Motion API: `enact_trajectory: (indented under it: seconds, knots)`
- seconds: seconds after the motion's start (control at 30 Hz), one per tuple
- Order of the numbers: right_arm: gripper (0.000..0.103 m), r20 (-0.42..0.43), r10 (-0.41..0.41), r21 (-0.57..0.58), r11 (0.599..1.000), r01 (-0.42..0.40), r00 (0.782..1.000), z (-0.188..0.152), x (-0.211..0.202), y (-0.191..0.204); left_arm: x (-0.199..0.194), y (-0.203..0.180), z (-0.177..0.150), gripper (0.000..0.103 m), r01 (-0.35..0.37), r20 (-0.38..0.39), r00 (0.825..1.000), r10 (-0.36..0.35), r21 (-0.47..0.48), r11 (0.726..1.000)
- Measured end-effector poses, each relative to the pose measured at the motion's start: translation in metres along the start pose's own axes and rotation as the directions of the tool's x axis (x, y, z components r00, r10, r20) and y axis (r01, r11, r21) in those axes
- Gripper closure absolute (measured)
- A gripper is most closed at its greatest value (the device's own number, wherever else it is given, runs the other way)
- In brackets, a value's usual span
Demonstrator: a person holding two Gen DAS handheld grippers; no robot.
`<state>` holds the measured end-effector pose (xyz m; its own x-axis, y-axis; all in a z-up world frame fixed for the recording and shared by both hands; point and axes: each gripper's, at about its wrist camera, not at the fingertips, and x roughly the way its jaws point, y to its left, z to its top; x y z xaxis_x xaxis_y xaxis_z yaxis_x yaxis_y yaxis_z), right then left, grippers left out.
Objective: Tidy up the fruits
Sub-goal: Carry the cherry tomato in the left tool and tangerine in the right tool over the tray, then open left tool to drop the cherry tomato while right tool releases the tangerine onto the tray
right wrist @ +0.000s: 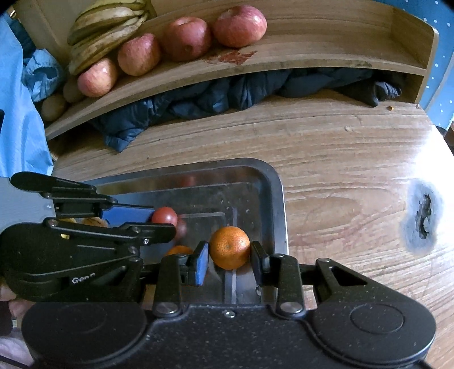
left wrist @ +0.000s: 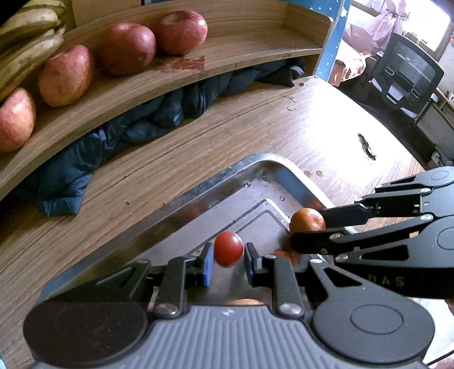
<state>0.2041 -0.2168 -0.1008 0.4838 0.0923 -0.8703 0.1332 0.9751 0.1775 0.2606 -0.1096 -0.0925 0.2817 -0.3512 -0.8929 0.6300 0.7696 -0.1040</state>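
A small red tomato (left wrist: 228,249) sits between the blue pads of my left gripper (left wrist: 228,255), which is shut on it just over the metal tray (left wrist: 266,159). My right gripper (right wrist: 229,255) is shut on an orange tangerine (right wrist: 229,247) over the same tray (right wrist: 279,198). In the left wrist view the right gripper (left wrist: 308,227) reaches in from the right with the tangerine (left wrist: 306,220). The right wrist view shows the left gripper (right wrist: 164,222) coming in from the left with the tomato (right wrist: 164,216). Another tangerine (right wrist: 178,250) lies in the tray, mostly hidden.
A wooden shelf (right wrist: 312,59) behind the tray carries several red apples (right wrist: 239,25) and a bunch of bananas (right wrist: 107,25). Dark blue padded cloth (right wrist: 227,96) is stuffed under it. The table (right wrist: 340,159) has a burn mark (right wrist: 422,215). A black office chair (left wrist: 408,76) stands beyond.
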Motion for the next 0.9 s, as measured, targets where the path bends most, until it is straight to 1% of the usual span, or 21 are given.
enact_trajectory:
  seconds: [0.73, 0.9]
  knots:
    - [0.069, -0.004, -0.001, 0.002, 1.000, 0.001, 1.000, -0.0004, 0.0025, -0.0001, 0.0008, -0.0004, 0.0008, 0.078, 0.001, -0.004, 1.000, -0.001, -0.005, 1.000]
    - [0.067, -0.004, -0.004, 0.001, 1.000, 0.004, 1.000, 0.0006, 0.0033, 0.0003, 0.0005, 0.0011, 0.0010, 0.071, -0.005, -0.003, 1.000, 0.005, -0.012, 1.000]
